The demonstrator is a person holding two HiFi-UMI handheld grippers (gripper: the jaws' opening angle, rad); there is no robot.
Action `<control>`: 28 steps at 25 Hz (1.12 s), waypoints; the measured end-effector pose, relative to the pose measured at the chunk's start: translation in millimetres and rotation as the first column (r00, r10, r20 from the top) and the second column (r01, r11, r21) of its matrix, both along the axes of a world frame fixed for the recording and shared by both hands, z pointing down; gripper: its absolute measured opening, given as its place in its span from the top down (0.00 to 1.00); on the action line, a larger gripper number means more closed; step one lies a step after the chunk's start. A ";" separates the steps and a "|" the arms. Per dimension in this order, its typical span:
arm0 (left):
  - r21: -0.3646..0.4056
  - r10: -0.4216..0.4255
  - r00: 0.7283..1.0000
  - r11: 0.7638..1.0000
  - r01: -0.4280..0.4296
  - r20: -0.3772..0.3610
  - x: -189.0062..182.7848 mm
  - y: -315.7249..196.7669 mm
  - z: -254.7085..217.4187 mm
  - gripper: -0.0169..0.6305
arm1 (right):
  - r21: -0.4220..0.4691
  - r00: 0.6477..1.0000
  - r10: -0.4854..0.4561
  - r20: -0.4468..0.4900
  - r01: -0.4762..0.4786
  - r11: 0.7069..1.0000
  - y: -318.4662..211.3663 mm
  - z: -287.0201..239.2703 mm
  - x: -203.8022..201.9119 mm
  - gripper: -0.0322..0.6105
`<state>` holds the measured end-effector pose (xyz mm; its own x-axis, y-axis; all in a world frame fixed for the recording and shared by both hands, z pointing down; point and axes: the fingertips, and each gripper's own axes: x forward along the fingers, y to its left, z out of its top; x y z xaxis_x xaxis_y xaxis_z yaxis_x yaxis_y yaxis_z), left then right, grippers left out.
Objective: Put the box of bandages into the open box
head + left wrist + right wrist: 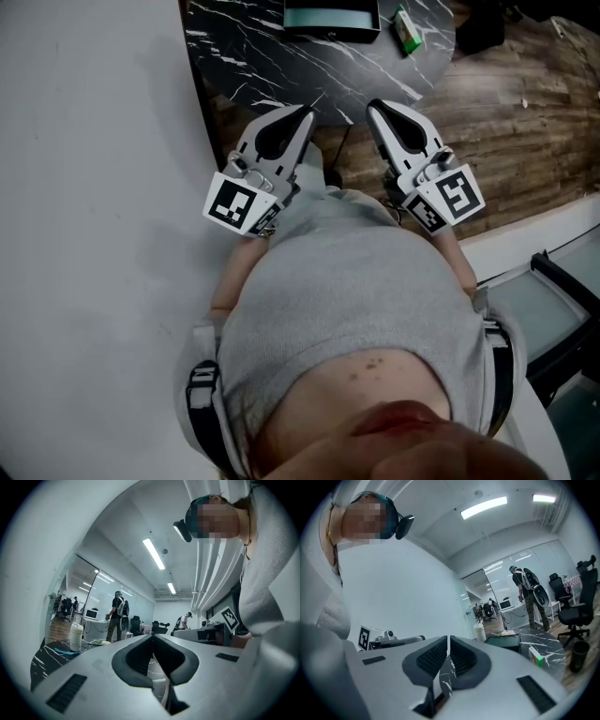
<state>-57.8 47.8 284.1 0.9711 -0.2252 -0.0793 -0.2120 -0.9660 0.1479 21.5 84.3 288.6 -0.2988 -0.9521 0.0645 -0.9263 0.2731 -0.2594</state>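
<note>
Head view: both claws are held in close to the person's grey-clad torso, well short of the work. Left claw (302, 114) and right claw (378, 109) each point toward the dark marbled surface (244, 47). One box of bandages (405, 31), green and white, lies near the surface's right edge. One open box (328, 34), dark with a teal inside, sits just left of it, apart and not touching. Count: two claws, one of each box.

Left gripper view: left claw (153, 637) has its tips pressed together with nothing between them. A corner of the surface (44, 658) shows low left, with one white tub (76, 636) on it. Neither box can be made out here.

Right gripper view: right claw (447, 641) is drawn together to a thin slit and is empty. Beyond it are the open box (502, 642) and, nearer and to the right, the box of bandages (536, 657), both on the surface (551, 645).

Judgement: the reach has not begun. The right claw is on the better side. It should be spread before the approach, brought down over the bandage box across its narrow faces, closed squarely, lifted clear of the rim, then released low inside the open box.
</note>
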 end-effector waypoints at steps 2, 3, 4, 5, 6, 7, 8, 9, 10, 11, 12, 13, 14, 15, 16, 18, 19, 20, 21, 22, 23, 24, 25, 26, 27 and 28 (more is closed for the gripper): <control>0.010 -0.003 1.000 1.000 0.003 0.001 0.5 -4.1 -0.7 0.95 | 0.006 1.000 -0.005 -0.006 0.005 1.000 -4.6 -1.1 -0.3 0.83; 0.016 -0.002 1.000 1.000 0.002 0.004 1.4 -6.2 0.1 0.95 | 0.010 1.000 -0.004 -0.009 0.004 1.000 -7.7 -1.9 0.4 0.83; 0.020 0.001 1.000 1.000 -0.001 0.008 2.7 -8.6 1.4 0.95 | 0.014 1.000 0.000 -0.009 0.000 1.000 -10.7 -2.6 1.3 0.83; 0.023 0.007 1.000 1.000 -0.007 0.007 4.4 -11.2 1.9 0.95 | 0.016 1.000 0.004 -0.008 -0.004 1.000 -13.7 -3.0 2.5 0.83; 0.025 0.013 1.000 1.000 -0.013 0.000 6.6 -14.4 1.5 0.95 | 0.016 1.000 0.009 -0.007 -0.009 1.000 -16.7 -2.8 3.7 0.83; 0.027 0.021 1.000 0.999 -0.021 -0.006 9.2 -18.5 1.0 0.95 | 0.014 1.000 0.014 -0.008 -0.014 1.000 -20.2 -2.1 5.3 0.83; 0.028 0.029 1.000 0.999 -0.029 -0.006 12.3 -23.6 1.4 0.95 | 0.011 1.000 0.019 -0.012 -0.019 1.000 -24.5 -1.1 7.3 0.83; 0.029 0.036 0.999 0.999 -0.036 -0.001 15.8 -29.7 2.6 0.95 | 0.008 1.000 0.024 -0.015 -0.024 1.000 -29.5 0.0 9.9 0.83; 0.030 0.043 0.999 0.999 -0.043 0.007 19.6 -36.6 4.5 0.95 | 0.005 0.999 0.030 -0.018 -0.030 1.000 -35.3 0.8 13.1 0.83; 0.028 0.050 0.999 0.998 -0.051 0.015 23.4 -43.8 6.7 0.95 | 0.002 0.999 0.038 -0.018 -0.038 0.999 -41.7 1.3 16.7 0.83; 0.026 0.060 0.998 0.998 -0.060 0.016 27.2 -50.9 7.8 0.95 | 0.000 0.999 0.046 -0.016 -0.046 0.999 -48.6 1.3 20.5 0.83; 0.023 0.070 0.998 0.997 -0.070 0.009 31.1 -57.9 6.7 0.95 | 0.000 0.998 0.054 -0.014 -0.054 0.999 -55.8 0.6 24.0 0.83; 0.021 0.078 0.997 0.997 -0.079 0.005 34.7 -65.0 5.3 0.95 | 0.001 0.998 0.060 -0.013 -0.060 0.998 -63.5 -0.5 27.0 0.83; 0.019 0.084 0.996 0.996 -0.084 0.009 38.1 -72.8 5.0 0.95 | 0.003 0.998 0.065 -0.015 -0.065 0.998 -71.3 -1.8 29.6 0.83; 0.018 0.087 0.996 0.996 -0.087 0.017 41.7 -81.5 5.6 0.95 | 0.006 0.997 0.069 -0.017 -0.069 0.998 -79.4 -3.1 32.0 0.83; 0.012 0.092 0.995 0.996 -0.092 0.024 49.7 -99.9 7.3 0.95 | 0.009 0.997 0.080 -0.019 -0.080 0.997 -95.2 -4.5 37.9 0.83; 0.010 0.097 0.995 0.995 -0.097 0.019 53.4 -108.4 7.0 0.95 | 0.010 0.996 0.085 -0.015 -0.085 0.996 -102.8 -4.8 40.9 0.83; 0.013 0.105 0.994 0.994 -0.105 0.008 56.9 -116.1 4.9 0.95 | 0.011 0.996 0.090 -0.012 -0.090 0.996 -110.1 -5.0 43.8 0.83; 0.018 0.114 0.993 0.993 -0.114 -0.005 60.2 -123.0 1.6 0.95 | 0.012 0.995 0.095 -0.010 -0.095 0.995 -117.1 -5.2 46.7 0.83; 0.024 0.123 0.992 0.992 -0.122 -0.013 63.4 -129.6 -1.3 0.95 | 0.011 0.995 0.102 -0.010 -0.102 0.995 -123.7 -5.5 49.7 0.83; 0.025 0.130 0.991 0.991 -0.129 -0.015 66.5 -136.4 -2.9 0.95 | 0.010 0.994 0.110 -0.009 -0.110 0.994 -130.0 -6.0 52.9 0.83; 0.022 0.135 0.991 0.991 -0.134 -0.015 69.5 -143.3 -3.7 0.95 | 0.009 0.993 0.118 -0.006 -0.118 0.993 -136.2 -6.9 56.1 0.83; 0.019 0.138 0.990 0.990 -0.138 -0.017 72.2 -149.9 -4.6 0.95 | 0.009 0.992 0.126 -0.003 -0.126 0.992 -142.1 -7.8 59.1 0.83; 0.015 0.142 0.990 0.990 -0.142 -0.022 74.9 -155.8 -6.3 0.95 | 0.009 0.991 0.132 -0.001 -0.132 0.991 -147.6 -8.6 61.9 0.83; 0.015 0.148 0.989 0.989 -0.147 -0.031 77.7 -161.0 -8.8 0.95 | 0.008 0.990 0.138 -0.002 -0.138 0.990 -152.7 -9.2 64.8 0.83; 0.018 0.154 0.987 0.988 -0.153 -0.036 80.6 -165.4 -11.1 0.95 | 0.006 0.990 0.143 -0.003 -0.143 0.990 -157.4 -9.3 67.8 0.83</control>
<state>22.8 -117.7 273.0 0.9903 -0.0725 -0.1185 -0.0559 -0.9888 0.1383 89.3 -73.1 279.3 -0.1589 -0.9855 0.0596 -0.9569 0.1389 -0.2551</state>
